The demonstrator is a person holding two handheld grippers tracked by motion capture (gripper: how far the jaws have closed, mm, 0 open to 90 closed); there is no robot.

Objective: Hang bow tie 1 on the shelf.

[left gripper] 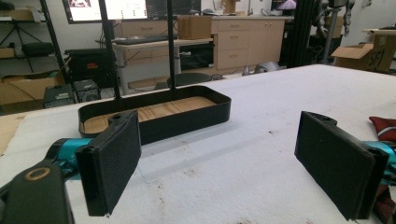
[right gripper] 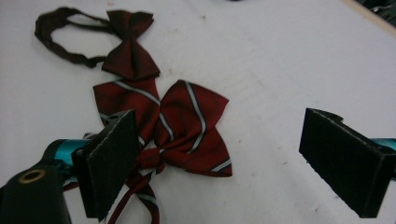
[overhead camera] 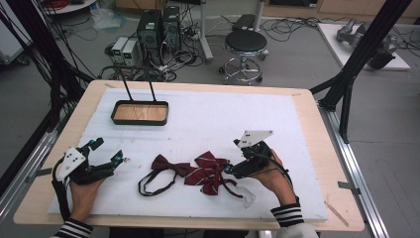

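Your right gripper hangs over the striped bow near the table's front edge, jaws wide and empty, ready to pinch it. Your left gripper waits at the front-left, gaping, holding nothing.

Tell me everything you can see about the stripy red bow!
The dark red fabric bow tie with white-and-dark diagonal stripes lies flat on the white padded table cover. It has two puffed wings, a knot in the middle and striped tails hanging below. One wing touches the smaller plain dark red bow tie with a strap loop beside it. The right gripper is open next to it, not pinching it.
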